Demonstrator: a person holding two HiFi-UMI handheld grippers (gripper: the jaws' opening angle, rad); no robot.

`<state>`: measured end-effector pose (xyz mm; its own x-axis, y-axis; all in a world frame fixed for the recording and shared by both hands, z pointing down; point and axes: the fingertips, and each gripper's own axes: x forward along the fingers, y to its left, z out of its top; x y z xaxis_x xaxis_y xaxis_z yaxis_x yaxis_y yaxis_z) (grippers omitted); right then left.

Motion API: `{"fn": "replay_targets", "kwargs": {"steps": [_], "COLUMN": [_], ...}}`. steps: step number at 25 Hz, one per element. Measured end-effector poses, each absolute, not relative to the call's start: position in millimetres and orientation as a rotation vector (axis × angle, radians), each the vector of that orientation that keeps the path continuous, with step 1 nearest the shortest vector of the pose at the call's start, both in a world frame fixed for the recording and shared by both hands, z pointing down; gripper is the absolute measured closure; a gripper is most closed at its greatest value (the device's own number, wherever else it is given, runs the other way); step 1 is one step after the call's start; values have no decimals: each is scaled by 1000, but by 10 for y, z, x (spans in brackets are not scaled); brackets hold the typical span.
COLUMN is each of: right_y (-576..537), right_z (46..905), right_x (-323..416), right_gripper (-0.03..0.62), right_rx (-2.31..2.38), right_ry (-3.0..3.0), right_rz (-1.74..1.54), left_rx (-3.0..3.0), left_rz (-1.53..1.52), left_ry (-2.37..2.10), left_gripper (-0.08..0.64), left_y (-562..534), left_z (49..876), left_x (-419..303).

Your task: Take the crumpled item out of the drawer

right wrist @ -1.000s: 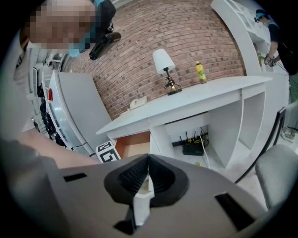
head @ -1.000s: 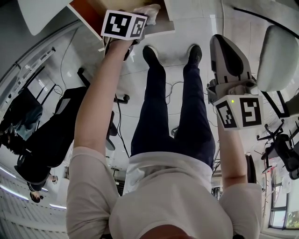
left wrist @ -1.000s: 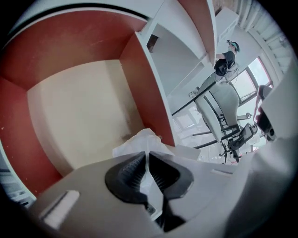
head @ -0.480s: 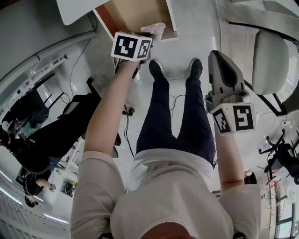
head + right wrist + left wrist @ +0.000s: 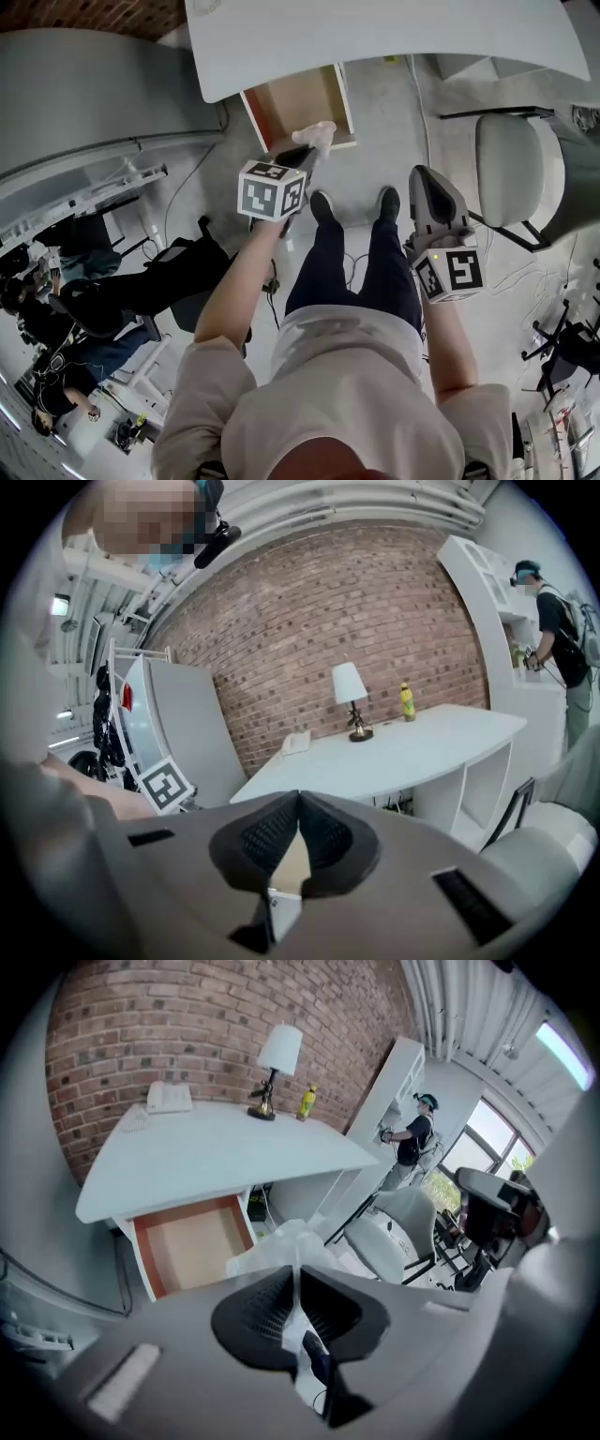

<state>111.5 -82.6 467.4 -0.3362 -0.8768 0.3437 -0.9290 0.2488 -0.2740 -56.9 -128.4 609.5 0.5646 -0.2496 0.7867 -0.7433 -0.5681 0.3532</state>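
The left gripper (image 5: 305, 155) has its 2 jaws nearly together, pinching a fold of the crumpled item (image 5: 319, 136), a white, thin, wrinkled sheet. In the left gripper view the jaws (image 5: 295, 1274) clamp the crumpled item (image 5: 281, 1246), which bulges out past the tips toward 12 o'clock. The drawer (image 5: 300, 103) stands pulled open under the white desk (image 5: 375, 37), its pale wooden bottom bare. In the head view the item lies over the drawer's front edge, at 1 o'clock from the gripper's marker cube (image 5: 272, 192). In the left gripper view the item sits at 4 o'clock from the drawer (image 5: 192, 1241), outside its red-brown walls.

The right gripper (image 5: 424, 176) is at 3 o'clock from the left one, well apart from the drawer. Its jaws (image 5: 298, 797) meet at the tips with nothing between them.

On the desk (image 5: 225, 1147) stand a lamp (image 5: 278, 1054), a yellow bottle (image 5: 307, 1102) and a phone (image 5: 169, 1098), before a brick wall (image 5: 187, 1016). A white chair (image 5: 511, 178) is at 3 o'clock from the right gripper.
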Motion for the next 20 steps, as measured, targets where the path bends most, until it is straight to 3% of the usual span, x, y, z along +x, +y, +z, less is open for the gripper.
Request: {"fn": "replay_targets", "kwargs": {"steps": [20], "right_y": [-760], "right_z": [2324], "right_x": [664], "right_gripper": [584], "right_rx": [1651], "right_ry": [-2698], "right_rz": [168], "left_rx": [2556], "left_rz": [191], "left_ry": [-1467], "left_gripper": [526], "left_y": [-880], "left_z": [2828], "left_x": [-1463]}}
